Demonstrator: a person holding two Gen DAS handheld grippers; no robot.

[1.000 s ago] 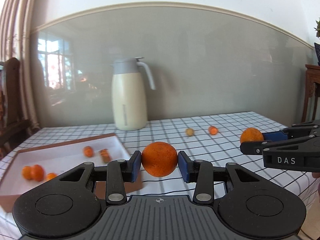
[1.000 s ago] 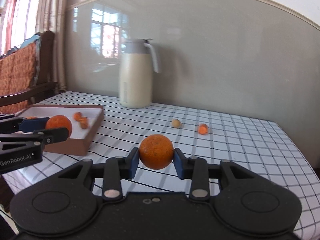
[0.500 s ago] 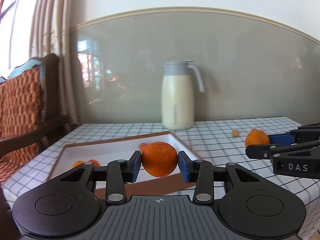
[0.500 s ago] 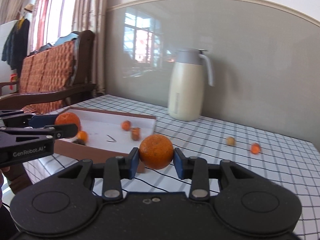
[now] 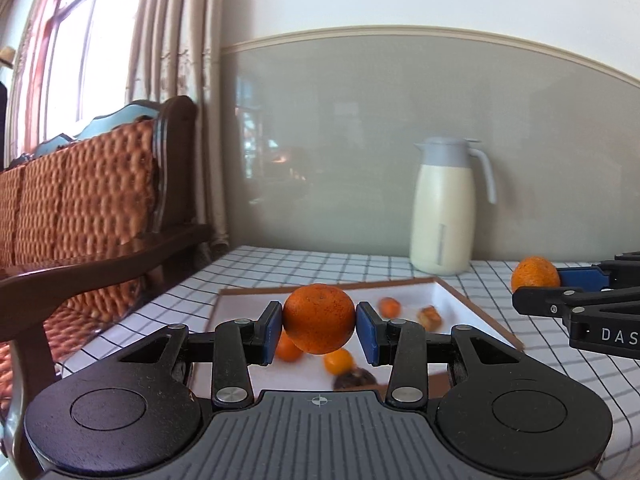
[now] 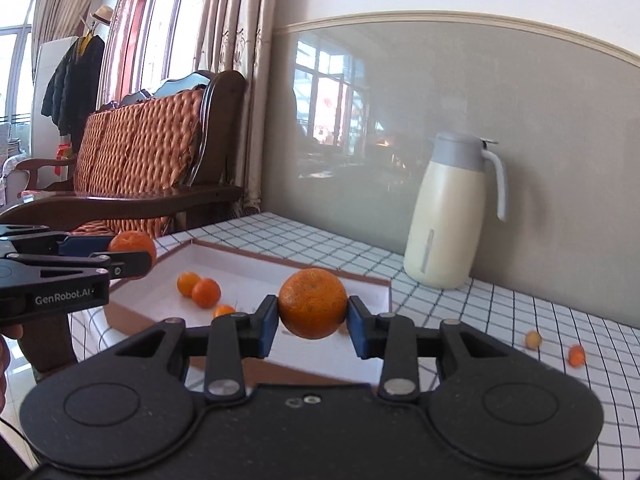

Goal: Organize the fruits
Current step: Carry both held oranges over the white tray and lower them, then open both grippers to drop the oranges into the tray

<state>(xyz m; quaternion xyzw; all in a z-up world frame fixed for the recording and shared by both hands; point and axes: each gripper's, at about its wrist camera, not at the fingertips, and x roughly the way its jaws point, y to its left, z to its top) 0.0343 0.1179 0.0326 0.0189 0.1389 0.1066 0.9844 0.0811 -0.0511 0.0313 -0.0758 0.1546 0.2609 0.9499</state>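
Left wrist view: left claw [image 5: 319, 326] clamps an orange [image 5: 319, 318] above the tray [image 5: 480, 312] near edge; carry step.

Right wrist view: right claw [image 6: 312, 318] grips another orange [image 6: 313, 303] near the tray's right side. Next, probably lower and release inside.

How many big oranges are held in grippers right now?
2: one orange clamped in the left gripper above the tray, another orange in the right gripper nearby.

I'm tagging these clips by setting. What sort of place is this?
Most likely a home living or dining room: a cushioned wooden armchair beside window curtains, a checked tablecloth, and a cream thermos jug.
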